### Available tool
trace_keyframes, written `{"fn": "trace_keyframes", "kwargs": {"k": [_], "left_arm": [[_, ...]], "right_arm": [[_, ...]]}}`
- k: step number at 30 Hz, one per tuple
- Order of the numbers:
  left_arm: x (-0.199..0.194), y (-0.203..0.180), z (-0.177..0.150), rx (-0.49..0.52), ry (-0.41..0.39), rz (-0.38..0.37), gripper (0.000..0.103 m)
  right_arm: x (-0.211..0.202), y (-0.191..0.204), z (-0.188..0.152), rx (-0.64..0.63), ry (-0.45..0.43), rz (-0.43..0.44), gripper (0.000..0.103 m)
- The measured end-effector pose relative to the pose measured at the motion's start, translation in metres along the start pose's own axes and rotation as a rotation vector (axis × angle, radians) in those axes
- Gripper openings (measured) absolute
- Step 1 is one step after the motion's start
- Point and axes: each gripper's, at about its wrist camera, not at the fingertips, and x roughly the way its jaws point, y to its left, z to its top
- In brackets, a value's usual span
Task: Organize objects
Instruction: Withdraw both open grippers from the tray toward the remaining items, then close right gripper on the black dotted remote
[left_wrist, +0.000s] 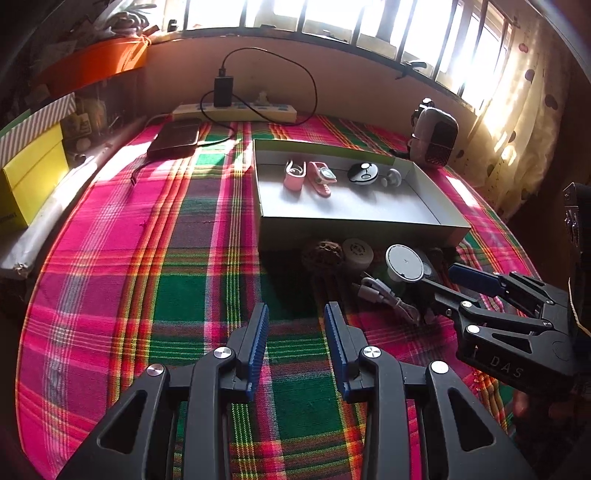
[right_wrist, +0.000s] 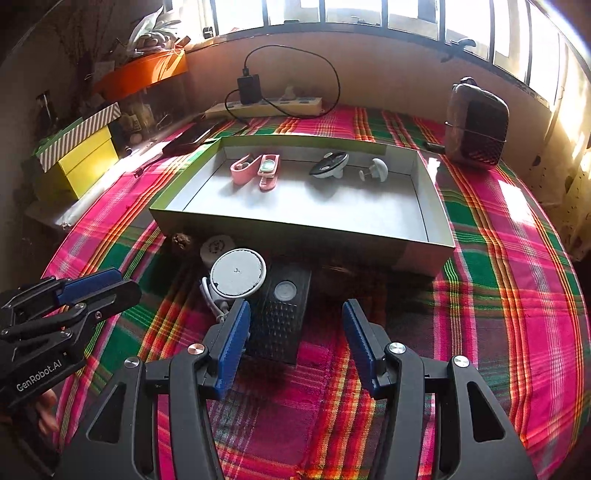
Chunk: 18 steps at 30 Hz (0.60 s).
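**A:** How far along are you?

**B:** The box (right_wrist: 424, 206) ahead of your right gripper (right_wrist: 295, 343) already holds four small gadgets.

**A:** What's left?

**B:** The black speaker (right_wrist: 280, 317) between its wide-open fingers, then the white disc (right_wrist: 238, 273) and cable (right_wrist: 212, 301) just left. Your left gripper (left_wrist: 295, 347) is open, holding nothing.

hidden: white coiled cable (right_wrist: 212, 301) mostly under round white disc (right_wrist: 238, 272) | shadowed: brown lump (right_wrist: 181, 240) unidentifiable | hidden: black perforated box (right_wrist: 279, 314) partly behind right claw (right_wrist: 295, 338)
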Motion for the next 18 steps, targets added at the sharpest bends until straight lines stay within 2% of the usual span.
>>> {"fn": "trace_keyframes", "kwargs": {"k": [3,10,18], "left_arm": [[0.002,0.000,0.000,0.000,0.006,-0.004,0.030],[0.009,-0.004,-0.001,0.009,0.025,-0.007,0.030],[0.013,-0.011,-0.001,0.027,0.040,-0.002,0.030]], "right_arm": [[0.003,0.000,0.001,0.000,0.007,0.000,0.053],[0.011,-0.005,-0.005,-0.021,0.037,-0.081,0.053],[0.007,-0.019,-0.006,0.011,0.018,-0.030,0.052]]}}
